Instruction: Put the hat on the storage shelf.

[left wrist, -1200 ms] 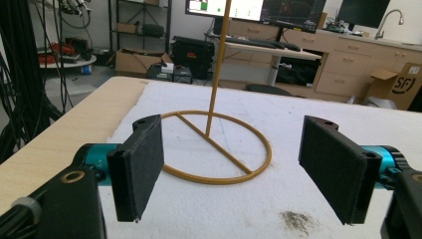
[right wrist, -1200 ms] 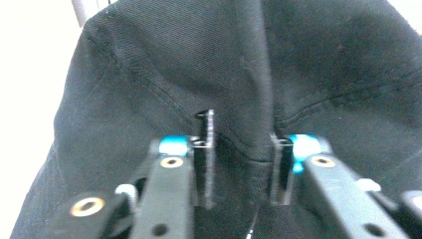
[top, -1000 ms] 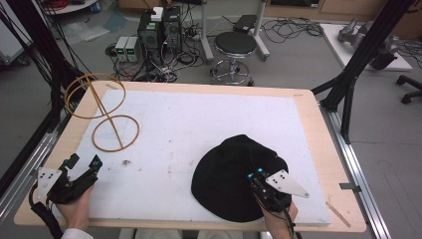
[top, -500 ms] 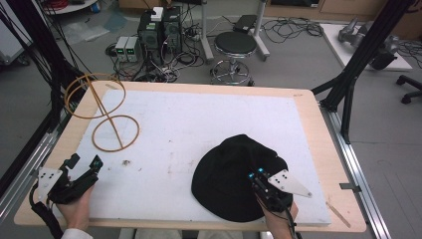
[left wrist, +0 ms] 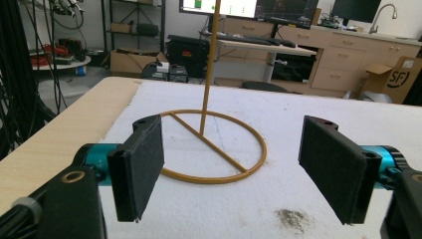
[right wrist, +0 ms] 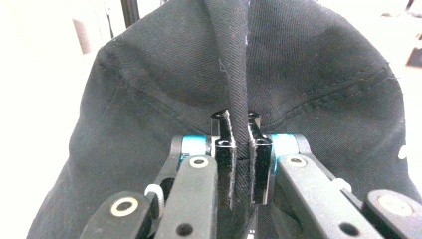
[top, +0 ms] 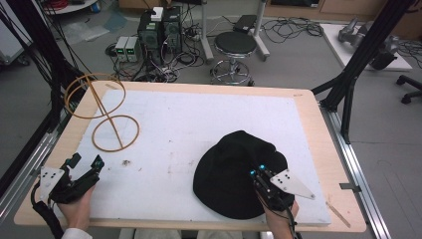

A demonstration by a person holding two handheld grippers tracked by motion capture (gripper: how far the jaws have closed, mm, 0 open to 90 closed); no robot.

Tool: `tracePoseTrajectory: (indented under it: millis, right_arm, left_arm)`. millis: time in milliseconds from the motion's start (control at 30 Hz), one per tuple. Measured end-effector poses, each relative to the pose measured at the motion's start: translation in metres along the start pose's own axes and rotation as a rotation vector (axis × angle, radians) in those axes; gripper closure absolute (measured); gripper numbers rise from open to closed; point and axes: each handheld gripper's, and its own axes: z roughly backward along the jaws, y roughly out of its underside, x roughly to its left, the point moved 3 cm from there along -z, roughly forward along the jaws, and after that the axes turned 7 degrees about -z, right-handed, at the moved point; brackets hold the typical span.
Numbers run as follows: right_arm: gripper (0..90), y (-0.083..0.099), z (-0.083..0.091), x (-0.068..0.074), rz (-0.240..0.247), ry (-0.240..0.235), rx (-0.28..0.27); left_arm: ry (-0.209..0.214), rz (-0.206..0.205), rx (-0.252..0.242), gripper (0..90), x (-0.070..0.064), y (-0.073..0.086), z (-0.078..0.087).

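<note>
Pinching a raised fold of the black hat (top: pixel 234 174), my right gripper (top: pixel 256 175) sits at the white mat's (top: pixel 199 124) near right. My left gripper (top: pixel 85 163), jaws spread wide, faces the wire stand (left wrist: pixel 214 149) at far left.

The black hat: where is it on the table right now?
In the high view the black hat lies on the white mat's near right part, far from the wire stand at far left; the right tongs pinch a fold of it.
</note>
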Motion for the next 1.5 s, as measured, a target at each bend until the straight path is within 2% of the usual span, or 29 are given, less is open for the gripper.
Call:
tracePoseTrajectory:
  millis: [100, 233, 400, 433, 767, 1033, 1067, 1367, 1500]
  right_arm:
    - [85.9, -0.007, -0.002, 0.0, -0.002, 0.006, -0.042]
    - [85.9, -0.012, -0.003, 0.0, 0.003, -0.001, -0.065]
    - [85.9, -0.022, -0.004, 0.002, -0.012, -0.006, -0.106]
    - [85.8, -0.026, -0.004, 0.002, -0.02, 0.003, -0.129]
    - [85.8, -0.044, -0.012, 0.007, -0.043, 0.0, -0.185]
    - [85.8, -0.073, -0.019, 0.014, -0.041, -0.017, -0.237]
    - [85.8, -0.081, -0.021, 0.017, -0.036, -0.025, -0.252]
    - [85.8, -0.106, -0.036, 0.032, -0.018, -0.054, -0.277]
    - [85.8, -0.115, -0.045, 0.034, -0.034, -0.061, -0.275]
  left_arm:
    - [-0.004, 0.0, 0.001, 26.2, 0.001, 0.0, 0.001]
    - [-0.006, -0.003, 0.001, 26.2, 0.002, 0.0, 0.002]
    - [0.007, -0.015, 0.004, 26.2, -0.001, 0.001, 0.002]
    - [0.008, -0.015, 0.004, 26.2, -0.001, 0.001, 0.002]
    - [0.004, -0.013, 0.003, 26.2, -0.001, 0.0, 0.003]
    - [0.014, -0.013, 0.003, 26.2, -0.003, 0.0, 0.0]
    - [0.014, -0.014, 0.003, 26.2, -0.003, 0.0, 0.0]
    - [0.017, -0.006, -0.001, 26.2, -0.004, -0.001, -0.003]
    - [0.021, -0.004, -0.003, 26.2, -0.005, -0.001, -0.004]
